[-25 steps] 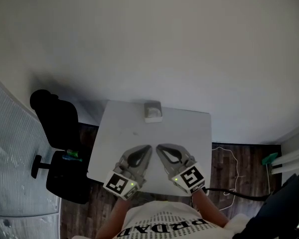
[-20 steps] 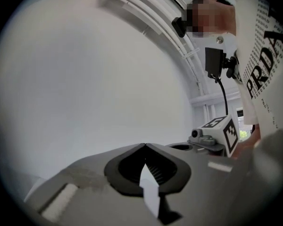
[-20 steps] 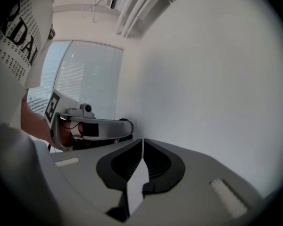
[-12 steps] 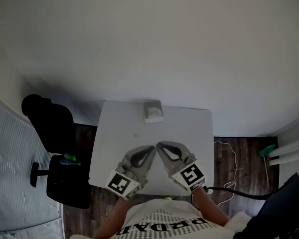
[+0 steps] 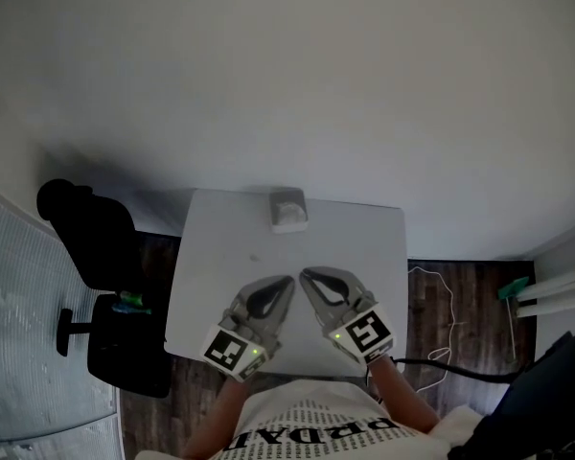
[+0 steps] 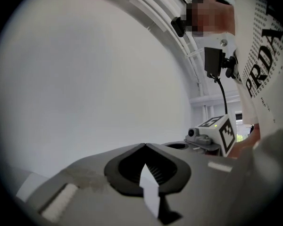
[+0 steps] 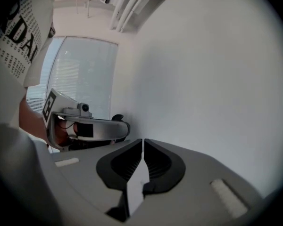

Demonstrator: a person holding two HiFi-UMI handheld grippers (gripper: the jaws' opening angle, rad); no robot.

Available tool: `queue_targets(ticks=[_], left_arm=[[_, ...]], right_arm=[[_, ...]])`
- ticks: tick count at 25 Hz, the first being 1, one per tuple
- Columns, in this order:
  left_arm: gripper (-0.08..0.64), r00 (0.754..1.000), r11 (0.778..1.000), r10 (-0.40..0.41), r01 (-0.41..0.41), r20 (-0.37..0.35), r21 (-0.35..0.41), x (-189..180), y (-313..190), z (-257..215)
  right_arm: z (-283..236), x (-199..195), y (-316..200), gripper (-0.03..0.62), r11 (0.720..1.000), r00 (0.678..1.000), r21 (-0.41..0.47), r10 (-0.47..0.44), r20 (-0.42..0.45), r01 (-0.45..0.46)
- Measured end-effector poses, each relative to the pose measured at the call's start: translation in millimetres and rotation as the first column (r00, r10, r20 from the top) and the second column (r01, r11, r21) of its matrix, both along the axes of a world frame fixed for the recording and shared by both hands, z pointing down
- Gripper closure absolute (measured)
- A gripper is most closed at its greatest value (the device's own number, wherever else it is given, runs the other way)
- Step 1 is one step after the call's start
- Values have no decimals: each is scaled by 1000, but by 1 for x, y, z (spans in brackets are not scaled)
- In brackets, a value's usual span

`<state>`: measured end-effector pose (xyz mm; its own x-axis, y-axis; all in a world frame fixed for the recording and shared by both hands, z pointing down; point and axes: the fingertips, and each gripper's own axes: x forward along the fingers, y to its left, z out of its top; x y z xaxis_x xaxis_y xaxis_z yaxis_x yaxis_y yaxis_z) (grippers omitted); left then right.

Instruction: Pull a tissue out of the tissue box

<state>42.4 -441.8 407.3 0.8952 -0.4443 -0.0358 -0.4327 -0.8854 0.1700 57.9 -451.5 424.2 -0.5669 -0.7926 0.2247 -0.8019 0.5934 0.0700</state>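
A grey tissue box (image 5: 288, 210) with a white tissue at its top stands at the far edge of the white table (image 5: 216, 257). My left gripper (image 5: 288, 280) and right gripper (image 5: 303, 274) hover over the table's near half, tips almost touching, well short of the box. Both are shut with nothing between their jaws. In the left gripper view the left gripper (image 6: 145, 145) has its jaws meeting, with the right gripper's marker cube (image 6: 221, 132) beside it. The right gripper view shows the right gripper (image 7: 142, 140) shut too, the left gripper (image 7: 87, 126) to its left. Neither gripper view shows the box.
A black office chair (image 5: 91, 242) stands left of the table. A cable (image 5: 439, 290) lies on the wooden floor at the right, near a green object (image 5: 514, 291). A white wall rises behind the table. A ribbed pane (image 5: 29, 333) fills the left side.
Both grippers stay shut side by side over the near half of the table and have shifted only slightly. The head view has drifted, so the chair sits further left.
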Motion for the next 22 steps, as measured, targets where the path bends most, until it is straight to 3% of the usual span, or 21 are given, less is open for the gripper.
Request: queue_targets(ticks=[9,22], left_arm=[[565,998,998,-59,60,29,-17,6,-14,12],[565,997,996,-50,54,63,-74,9,-62,50]], right_arm=[[11,9,-15,558,999,998,-25,-45,35,46],[59,14,-63,543,993,1000,-112,-28,8,28]])
